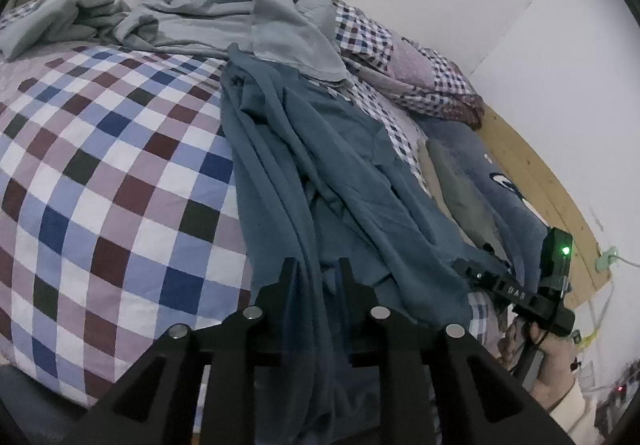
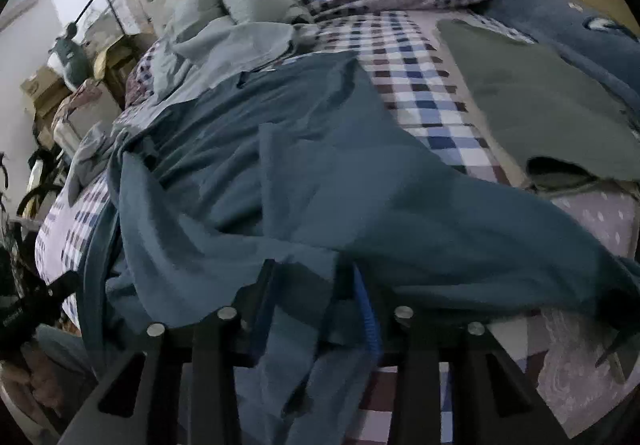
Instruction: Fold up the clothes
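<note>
On the checked bed [image 1: 100, 173], blue garment [image 1: 320, 165] lengthwise away; both hand-held grippers [image 1: 316, 277] [image 2: 308, 285] clamped on its near edge

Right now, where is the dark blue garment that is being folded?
The dark blue garment lies crumpled on the checked bedspread, right of centre in the left wrist view, below the pale grey clothes; both the left gripper and the right gripper pinch its near edge.

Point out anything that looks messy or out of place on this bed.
The blue garment lies bunched in long wrinkles, not flat, gripped by both the left gripper and right gripper. Behind it, a grey-green cloth pile sits crumpled.
</note>
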